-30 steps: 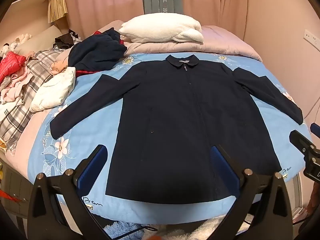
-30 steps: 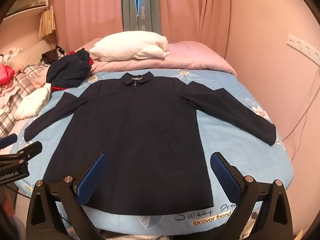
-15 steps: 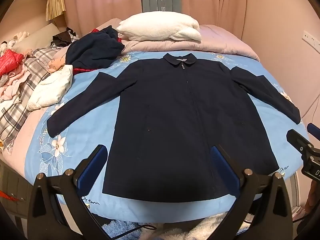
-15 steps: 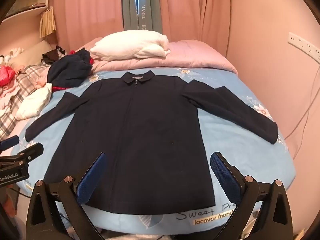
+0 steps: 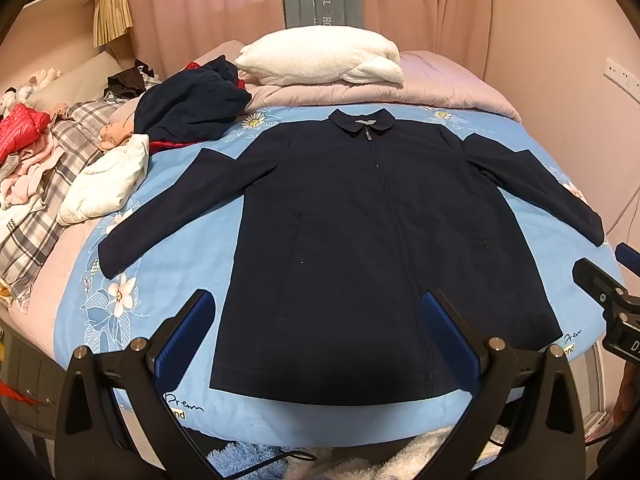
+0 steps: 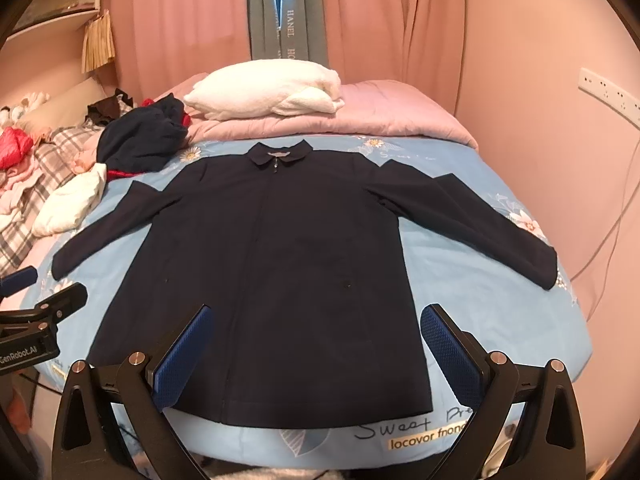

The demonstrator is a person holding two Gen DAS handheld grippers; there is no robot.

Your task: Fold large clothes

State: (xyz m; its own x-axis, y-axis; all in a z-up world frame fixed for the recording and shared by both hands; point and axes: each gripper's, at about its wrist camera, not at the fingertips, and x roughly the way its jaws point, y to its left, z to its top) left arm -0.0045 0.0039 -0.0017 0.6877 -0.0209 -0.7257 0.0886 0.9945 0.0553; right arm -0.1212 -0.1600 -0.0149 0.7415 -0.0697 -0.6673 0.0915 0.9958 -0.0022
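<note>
At the far left of the bed lies a heap of clothes [image 5: 28, 168]: a red piece, pink pieces and a plaid cloth. Just right of it rests a white padded garment [image 5: 106, 184], and behind that a crumpled dark blue garment [image 5: 192, 108] with a red edge showing beneath it.

The left hand-held gripper [image 5: 316, 340] hangs above the near edge of the bed, its blue-padded fingers [image 5: 182, 336] spread wide apart and holding nothing. It is also visible at the left border of the right wrist view, apart from the coat.

In the middle, the navy coat [image 5: 360, 248] lies flat and face up on the light blue flowered sheet [image 5: 172, 248]. It is zipped, collar toward the far end, hem toward the near edge, both sleeves stretched out and angled downward to either side. Behind the collar a white folded blanket [image 5: 320, 60] sits on a pink quilt [image 5: 448, 88], with pink curtains [image 5: 208, 4] beyond.

The right hand-held gripper [image 6: 318, 340] hovers over the coat's hem, its fingers [image 6: 450, 350] likewise wide apart and empty, not touching the cloth. Its tip shows at the right border of the left wrist view, just off the coat's right cuff. On the pink wall at the far right there is a white socket strip [image 6: 608, 92] and a thin cable [image 6: 616, 216] running down.
</note>
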